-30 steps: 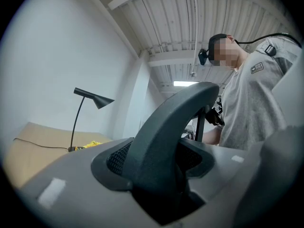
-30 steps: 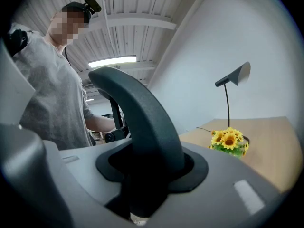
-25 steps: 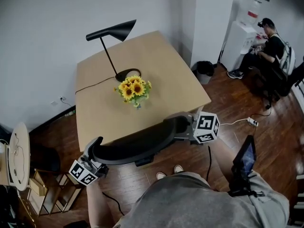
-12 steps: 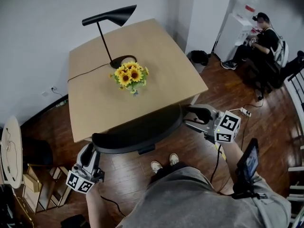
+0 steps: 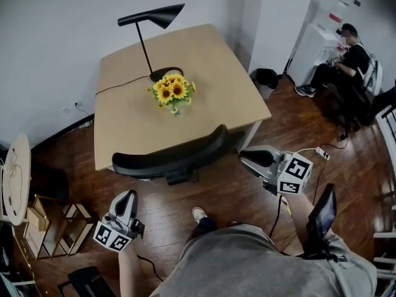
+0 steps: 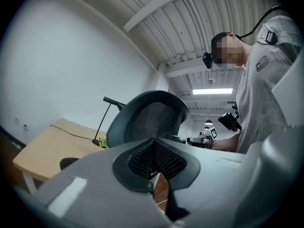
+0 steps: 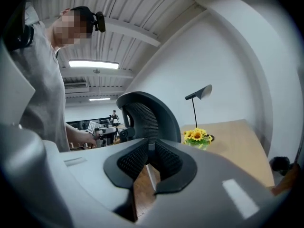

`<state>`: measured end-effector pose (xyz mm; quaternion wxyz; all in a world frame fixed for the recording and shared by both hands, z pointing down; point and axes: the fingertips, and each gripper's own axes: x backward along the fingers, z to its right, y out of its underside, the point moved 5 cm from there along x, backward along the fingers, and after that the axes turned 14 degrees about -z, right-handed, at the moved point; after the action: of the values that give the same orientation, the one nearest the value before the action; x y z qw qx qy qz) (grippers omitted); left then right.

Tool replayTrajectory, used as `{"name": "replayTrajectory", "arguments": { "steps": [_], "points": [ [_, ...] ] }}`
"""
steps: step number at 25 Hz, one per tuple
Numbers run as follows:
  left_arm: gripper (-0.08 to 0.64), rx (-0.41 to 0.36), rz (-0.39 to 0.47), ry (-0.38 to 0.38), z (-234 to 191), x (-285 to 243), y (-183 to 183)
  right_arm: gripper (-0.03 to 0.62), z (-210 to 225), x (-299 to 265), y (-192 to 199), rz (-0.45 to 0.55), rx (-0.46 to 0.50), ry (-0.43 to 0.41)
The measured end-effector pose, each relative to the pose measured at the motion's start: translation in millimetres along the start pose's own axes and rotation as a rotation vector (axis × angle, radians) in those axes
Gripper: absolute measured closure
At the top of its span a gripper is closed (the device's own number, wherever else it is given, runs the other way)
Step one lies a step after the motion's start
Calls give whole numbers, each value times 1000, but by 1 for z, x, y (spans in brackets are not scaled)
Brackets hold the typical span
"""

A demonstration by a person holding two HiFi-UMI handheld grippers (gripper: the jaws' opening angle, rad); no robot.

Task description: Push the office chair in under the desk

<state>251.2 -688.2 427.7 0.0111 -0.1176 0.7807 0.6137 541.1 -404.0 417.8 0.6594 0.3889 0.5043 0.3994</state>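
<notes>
A: The left hand-held gripper (image 5: 127, 198) is shut tight on nothing; the right hand-held gripper (image 5: 252, 158) is closing, with nothing between its jaws; both have let go of the office chair (image 5: 170, 156) and pulled back

B: So where is the chair now?

A: Its back is right at the counter (image 5: 204, 67) edge; the seat is out of sight, likely under it; a moment ago it stood further out

B: Then the push looks done to me
</notes>
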Motion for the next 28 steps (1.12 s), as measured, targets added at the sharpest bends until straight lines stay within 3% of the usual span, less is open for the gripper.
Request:
{"name": "replayTrajectory", "arguments": {
  "steps": [4,14,28],
  "points": [
    [557,15,-18,6,51,-14,20,577,-23,12,16,-23,29,-72],
    [557,41,-88,66,178,-36,59,584,-85,44,68,-80,47,-225],
    [557,48,-163,187,237,-45,84,586,-158,46,100,-154,47,-313]
  ]
}}
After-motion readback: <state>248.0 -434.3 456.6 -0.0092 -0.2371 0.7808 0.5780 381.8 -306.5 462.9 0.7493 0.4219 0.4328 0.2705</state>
